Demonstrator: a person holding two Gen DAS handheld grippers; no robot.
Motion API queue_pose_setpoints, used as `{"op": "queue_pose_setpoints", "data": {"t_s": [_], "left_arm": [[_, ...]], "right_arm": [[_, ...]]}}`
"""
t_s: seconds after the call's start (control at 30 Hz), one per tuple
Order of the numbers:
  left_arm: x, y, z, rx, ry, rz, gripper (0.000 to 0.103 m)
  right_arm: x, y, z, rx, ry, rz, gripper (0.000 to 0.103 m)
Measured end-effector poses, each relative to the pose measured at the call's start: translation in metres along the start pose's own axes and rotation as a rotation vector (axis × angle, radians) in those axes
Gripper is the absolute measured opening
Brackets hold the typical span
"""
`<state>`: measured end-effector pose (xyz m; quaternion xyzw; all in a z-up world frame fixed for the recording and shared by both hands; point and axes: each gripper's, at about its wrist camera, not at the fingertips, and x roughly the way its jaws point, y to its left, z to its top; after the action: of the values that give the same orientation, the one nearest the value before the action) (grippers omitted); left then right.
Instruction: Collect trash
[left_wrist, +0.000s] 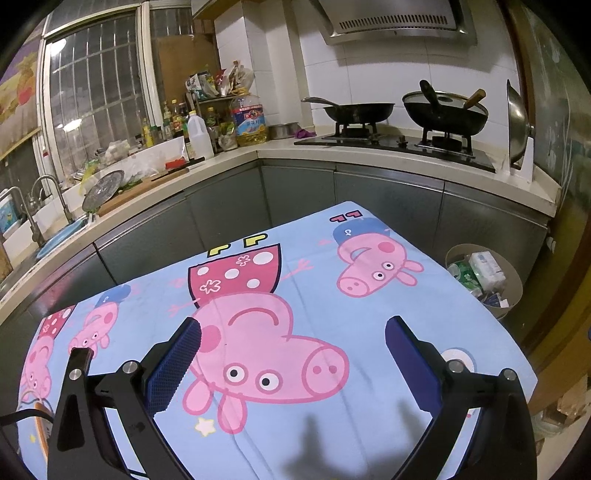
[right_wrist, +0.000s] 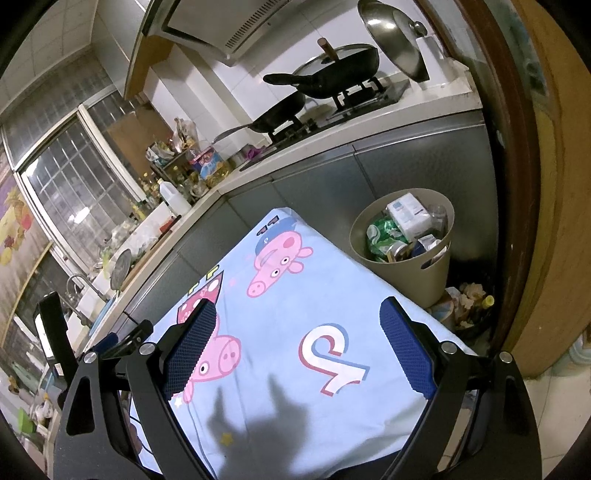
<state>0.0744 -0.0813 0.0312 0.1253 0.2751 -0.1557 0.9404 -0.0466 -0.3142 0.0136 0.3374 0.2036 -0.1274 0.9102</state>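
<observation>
A beige trash bin (right_wrist: 436, 269) stands on the floor past the table's far right corner, filled with crushed green cans, cartons and bottles; it also shows in the left wrist view as the bin (left_wrist: 511, 291). My left gripper (left_wrist: 293, 338) hovers open above the light blue cartoon-pig tablecloth (left_wrist: 314, 295), nothing between its blue pads. My right gripper (right_wrist: 297, 317) is open too, over the same cloth (right_wrist: 295, 295), closer to the bin. No loose trash shows on the cloth. The left gripper's black body (right_wrist: 125, 339) appears at the left edge of the right wrist view.
A grey-fronted kitchen counter (left_wrist: 229, 158) wraps around behind the table with a sink (left_wrist: 55, 240), bottles, a cutting board and a stove with two pans (left_wrist: 443, 110). More crumpled rubbish (right_wrist: 469, 299) lies on the floor beside the bin, near a wooden door frame (right_wrist: 517, 221).
</observation>
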Motion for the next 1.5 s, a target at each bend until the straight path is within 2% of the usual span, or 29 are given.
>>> {"op": "queue_pose_setpoints", "data": {"t_s": [0.97, 1.5], "left_arm": [[0.010, 0.014, -0.008, 0.002, 0.016, 0.017, 0.099], [0.011, 0.015, -0.010, 0.006, 0.019, 0.016, 0.099]], "right_arm": [[0.002, 0.009, -0.007, -0.070, -0.018, 0.004, 0.089], [0.008, 0.005, -0.007, -0.064, -0.002, 0.004, 0.089]]}}
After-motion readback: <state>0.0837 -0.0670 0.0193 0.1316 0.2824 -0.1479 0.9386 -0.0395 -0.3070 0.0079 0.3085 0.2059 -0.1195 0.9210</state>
